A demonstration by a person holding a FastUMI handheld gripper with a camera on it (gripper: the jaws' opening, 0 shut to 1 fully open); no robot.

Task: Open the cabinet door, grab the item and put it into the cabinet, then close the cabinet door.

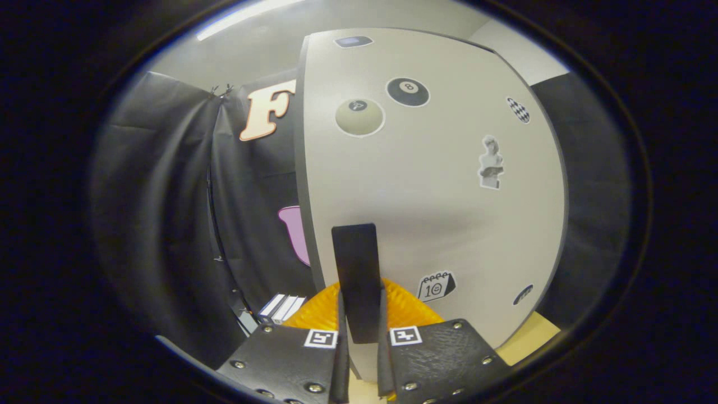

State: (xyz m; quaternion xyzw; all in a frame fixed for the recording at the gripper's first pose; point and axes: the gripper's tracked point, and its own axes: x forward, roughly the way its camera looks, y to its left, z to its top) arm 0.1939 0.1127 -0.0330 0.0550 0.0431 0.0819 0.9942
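My jaws [359, 331] are narrow, clamped on the black door handle [355, 275] of the white cabinet door [426, 191], one finger on each side of it. The door looks shut or barely cracked, hard to tell, so I'd judge the opening step is only starting. Risks: the handle is a thin flat tab, so pulling off-axis could let it slip out of my grip; not following the hinge arc would twist it and lose hold. The door could also swing into the black cloth wall [168, 196] close on the hinge-free side. The cabinet's inside is hidden, contents unknown. The item to store can't be identified; something white [280, 307] sits low beside the cabinet on the desk [527, 336].
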